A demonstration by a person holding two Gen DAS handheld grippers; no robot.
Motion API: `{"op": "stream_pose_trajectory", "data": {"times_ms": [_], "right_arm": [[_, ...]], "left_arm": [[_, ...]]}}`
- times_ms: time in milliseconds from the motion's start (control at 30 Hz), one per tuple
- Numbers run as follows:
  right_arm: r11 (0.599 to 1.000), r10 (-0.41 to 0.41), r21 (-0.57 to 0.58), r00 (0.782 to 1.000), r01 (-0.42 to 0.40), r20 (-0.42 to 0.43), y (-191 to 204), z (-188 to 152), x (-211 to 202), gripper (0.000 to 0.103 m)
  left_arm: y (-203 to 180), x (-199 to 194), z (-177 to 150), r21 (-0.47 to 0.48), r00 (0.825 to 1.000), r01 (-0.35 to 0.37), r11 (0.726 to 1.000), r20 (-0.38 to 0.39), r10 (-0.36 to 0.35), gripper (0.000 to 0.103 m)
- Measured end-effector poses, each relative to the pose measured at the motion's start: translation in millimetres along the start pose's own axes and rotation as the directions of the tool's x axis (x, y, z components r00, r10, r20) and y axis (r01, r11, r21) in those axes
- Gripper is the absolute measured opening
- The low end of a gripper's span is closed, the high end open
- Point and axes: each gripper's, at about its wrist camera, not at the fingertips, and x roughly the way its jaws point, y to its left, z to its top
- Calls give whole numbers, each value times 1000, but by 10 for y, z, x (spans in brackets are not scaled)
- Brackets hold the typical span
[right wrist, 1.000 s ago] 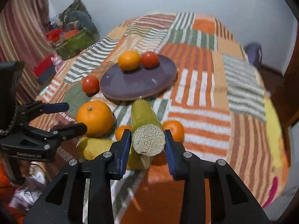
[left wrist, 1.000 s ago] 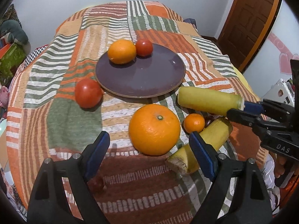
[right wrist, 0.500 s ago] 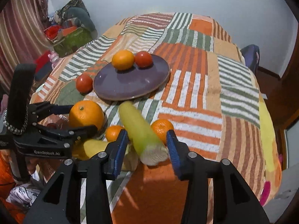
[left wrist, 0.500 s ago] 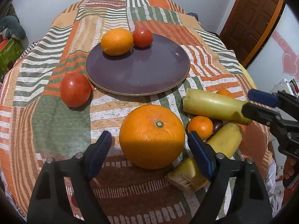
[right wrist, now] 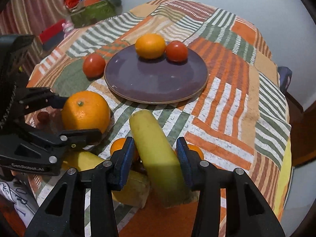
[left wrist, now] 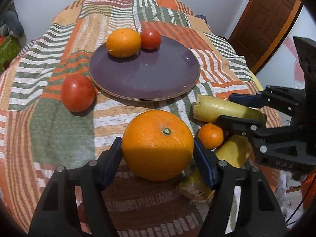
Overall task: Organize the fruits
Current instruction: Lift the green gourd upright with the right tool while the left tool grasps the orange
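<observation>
A purple plate (left wrist: 158,81) (right wrist: 158,83) holds a small orange (left wrist: 123,42) (right wrist: 150,46) and a tomato (left wrist: 150,39) (right wrist: 176,51). My left gripper (left wrist: 158,156) is shut on the big orange (left wrist: 157,145) (right wrist: 86,113), which sits on the cloth. My right gripper (right wrist: 156,158) has let go of a yellow-green cut stalk (right wrist: 158,156) (left wrist: 223,111); the stalk lies loose between its open pads. A second tomato (left wrist: 77,92) (right wrist: 93,65) lies left of the plate.
A tangerine (left wrist: 210,135) and a second cut stalk (left wrist: 231,154) (right wrist: 110,179) lie by the right gripper. Another tangerine (right wrist: 194,153) hides behind its right finger. A patchwork cloth (left wrist: 49,118) covers the round table. A door (left wrist: 272,19) stands at right.
My left gripper moved forward and closed on the big orange. My right gripper lowered the stalk, opened and released it.
</observation>
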Motion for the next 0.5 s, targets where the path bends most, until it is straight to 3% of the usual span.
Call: {"op": "stream_pose_trajectory", "data": {"times_ms": [433,500], "right_arm": [[994,101,-30,992,-104,-74,-44,229,186,40],[993,108,-28,992,-110,-71,-43,231,179,35]], "left_arm": [[147,-97,-46,-32,1000,-19,999,7,19,69],[156,-116,-39,-35,1000,-21,999,10,21,69]]}}
